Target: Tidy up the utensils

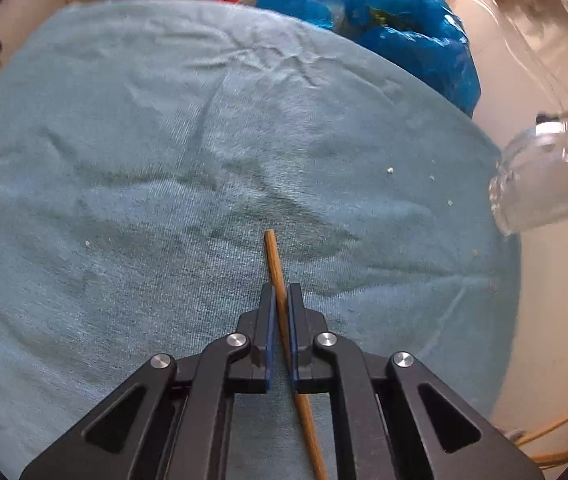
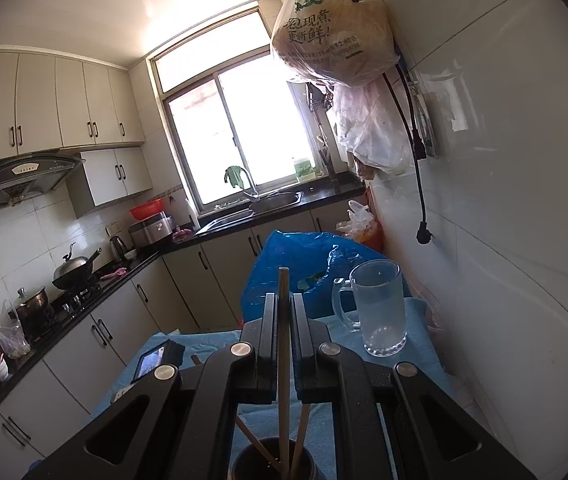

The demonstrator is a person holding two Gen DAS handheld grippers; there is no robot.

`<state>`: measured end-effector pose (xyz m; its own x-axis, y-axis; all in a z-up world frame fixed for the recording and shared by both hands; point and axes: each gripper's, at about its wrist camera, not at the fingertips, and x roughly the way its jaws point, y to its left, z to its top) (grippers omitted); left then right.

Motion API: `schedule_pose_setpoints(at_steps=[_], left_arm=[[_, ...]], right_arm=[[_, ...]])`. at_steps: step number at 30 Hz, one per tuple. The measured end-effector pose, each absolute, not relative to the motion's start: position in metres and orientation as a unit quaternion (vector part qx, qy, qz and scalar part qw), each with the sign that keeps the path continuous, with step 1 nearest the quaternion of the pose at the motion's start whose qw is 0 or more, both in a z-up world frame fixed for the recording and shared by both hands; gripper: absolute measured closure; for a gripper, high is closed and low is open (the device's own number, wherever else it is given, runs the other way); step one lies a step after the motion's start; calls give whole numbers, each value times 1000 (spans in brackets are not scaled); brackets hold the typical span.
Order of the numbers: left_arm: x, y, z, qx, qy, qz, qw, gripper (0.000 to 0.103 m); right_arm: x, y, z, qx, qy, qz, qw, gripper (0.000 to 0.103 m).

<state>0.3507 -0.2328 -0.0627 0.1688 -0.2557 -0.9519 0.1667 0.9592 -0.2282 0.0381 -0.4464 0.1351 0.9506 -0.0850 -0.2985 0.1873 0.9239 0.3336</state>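
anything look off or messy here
Small pale crumbs dot the blue cloth, which is wrinkled toward its far edge. The chopstick in the left gripper sits slightly askew between the pads. Nothing looks spilled or broken.

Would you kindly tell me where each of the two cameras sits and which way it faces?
Left wrist: on the left gripper, pointing steeply down at the teal cloth; its black fingers, shut on a wooden chopstick, show.
Right wrist: on the right gripper, facing roughly level across the kitchen toward the window; its fingers, shut on a chopstick above a dark cup, show.
Shared: the glass mug, blue bag and teal cloth.
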Motion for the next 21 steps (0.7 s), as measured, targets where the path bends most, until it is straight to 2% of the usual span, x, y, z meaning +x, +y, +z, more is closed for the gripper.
schedule_pose_setpoints(at_steps=[4, 17, 21], left_arm=[[339, -223, -48, -63, 612, -162, 772, 98], [239, -199, 99, -38, 434, -237, 869, 99], [207, -195, 129, -22, 388, -247, 887, 103]], right_arm=[[39, -448, 134, 183, 142, -69, 970, 97], [28, -452, 130, 192, 139, -70, 969, 97], [24, -450, 129, 190, 139, -70, 969, 97]])
